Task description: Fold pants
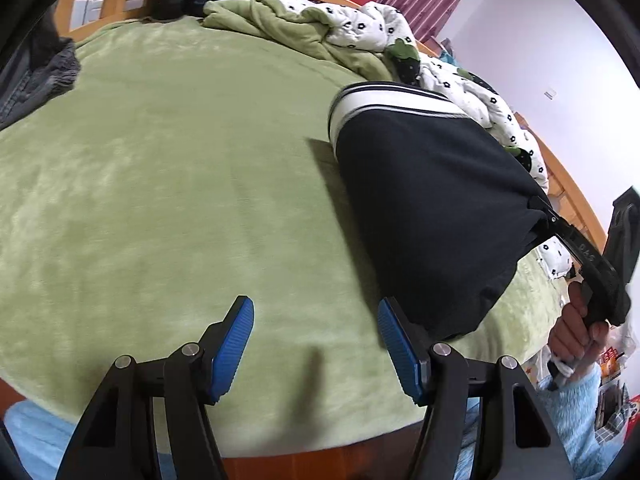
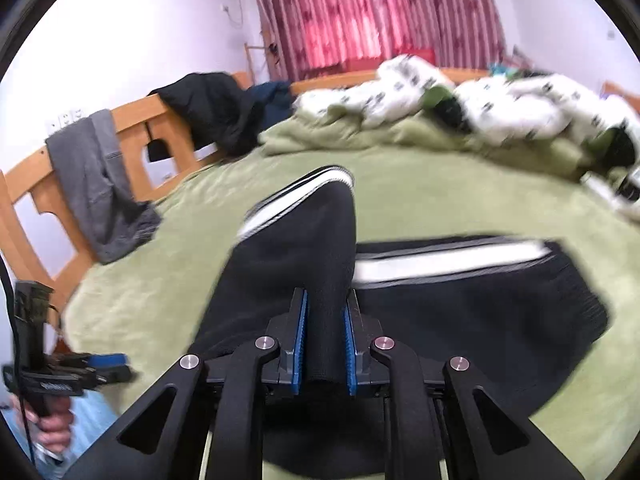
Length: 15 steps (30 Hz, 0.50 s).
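black pants [image 2: 288,264] w/ white side stripes lay on the green fleece bed cover [image 1: 168,184], on the right part of the bed. we had the right claw [image 2: 326,344] clamped down on a bunched fold of the dark fabric, blue pads [image 2: 301,340] pressing it from both sides, & that fold was lifted up off the rest of the pants, which stayed flat on the cover. our left claw [image 1: 316,340] hung wide open over bare green cover, holding nothing, its right pad just beside the hem edge of the pants. in the left wrist view the right claw's body showed at the far side of the garment, fabric gathered into it. a white flower-print quilt [image 1: 360,24] sat crumpled at the far edge of the bed, grey clothing [image 2: 96,184] draped over the wooden bed frame [image 2: 168,132], red curtains [image 2: 360,12] behind. right wrist view was motion-blurred.
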Motion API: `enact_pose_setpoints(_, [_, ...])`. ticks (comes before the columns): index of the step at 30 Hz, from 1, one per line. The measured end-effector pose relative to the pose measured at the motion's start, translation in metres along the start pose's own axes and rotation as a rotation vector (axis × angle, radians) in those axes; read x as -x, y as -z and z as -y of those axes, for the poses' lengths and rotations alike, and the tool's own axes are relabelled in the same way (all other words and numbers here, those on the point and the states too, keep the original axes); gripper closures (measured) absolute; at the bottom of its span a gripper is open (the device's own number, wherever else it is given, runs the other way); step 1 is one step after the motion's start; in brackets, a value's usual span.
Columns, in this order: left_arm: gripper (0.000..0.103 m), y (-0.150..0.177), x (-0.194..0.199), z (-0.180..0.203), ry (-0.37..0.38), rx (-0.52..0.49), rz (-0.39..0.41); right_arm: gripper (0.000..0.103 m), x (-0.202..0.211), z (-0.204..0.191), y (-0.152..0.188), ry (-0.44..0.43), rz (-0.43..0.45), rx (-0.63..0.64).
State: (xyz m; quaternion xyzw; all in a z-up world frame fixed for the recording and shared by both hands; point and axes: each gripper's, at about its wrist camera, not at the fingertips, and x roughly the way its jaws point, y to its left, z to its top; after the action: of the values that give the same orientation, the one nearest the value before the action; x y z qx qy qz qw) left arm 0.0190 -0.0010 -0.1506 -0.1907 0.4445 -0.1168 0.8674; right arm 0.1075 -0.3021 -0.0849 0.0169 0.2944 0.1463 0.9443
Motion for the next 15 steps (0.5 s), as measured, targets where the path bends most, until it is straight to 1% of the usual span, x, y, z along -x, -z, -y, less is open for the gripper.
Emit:
enact_pose_setpoints(3, [0.041, -0.003, -0.014, 0.019, 0.032, -0.003, -0.014, 0.088, 0.014, 0.046, -0.005, 0.127, 0.040, 0.045])
enact_pose_setpoints(4, [0.041, -0.003, -0.019, 0.027, 0.040, -0.011, -0.020, 0.088, 0.020, 0.066, -0.004, 0.171, 0.048, 0.048])
enact_pose_setpoints(6, [0.041, -0.002, -0.030, 0.041, 0.049, -0.033, -0.035, 0.088, 0.030, 0.110, 0.001, 0.241, 0.051, 0.010])
enact_pose_setpoints(7, [0.041, -0.002, -0.037, 0.050, 0.057, -0.048, -0.046, 0.088, 0.032, 0.137, 0.008, 0.273, 0.034, -0.028])
enact_pose_setpoints(8, [0.041, -0.002, -0.042, 0.056, 0.062, -0.055, -0.053, 0.088, 0.030, 0.154, 0.014, 0.303, 0.015, -0.045])
enact_pose_setpoints(9, [0.041, -0.001, -0.046, 0.061, 0.072, -0.062, -0.061, 0.088, 0.024, 0.174, 0.026, 0.355, -0.020, -0.066])
enact_pose_setpoints(10, [0.041, 0.000, -0.053, 0.070, 0.091, -0.077, -0.077, 0.088, 0.014, 0.193, 0.039, 0.398, -0.076, -0.096])
enact_pose_setpoints(11, [0.041, 0.001, -0.056, 0.075, 0.098, -0.087, -0.087, 0.087, 0.005, 0.208, 0.052, 0.408, -0.115, -0.126])
enact_pose_setpoints(12, [0.041, 0.004, -0.062, 0.088, 0.112, -0.118, -0.115, 0.085, -0.001, 0.218, 0.066, 0.388, -0.134, -0.158])
enact_pose_setpoints(13, [0.041, 0.006, -0.065, 0.096, 0.123, -0.141, -0.131, 0.084, -0.001, 0.218, 0.070, 0.379, -0.119, -0.157])
enact_pose_setpoints(15, [0.041, 0.014, -0.070, 0.117, 0.155, -0.215, -0.168, 0.081, 0.006, 0.212, 0.069, 0.401, -0.084, -0.120])
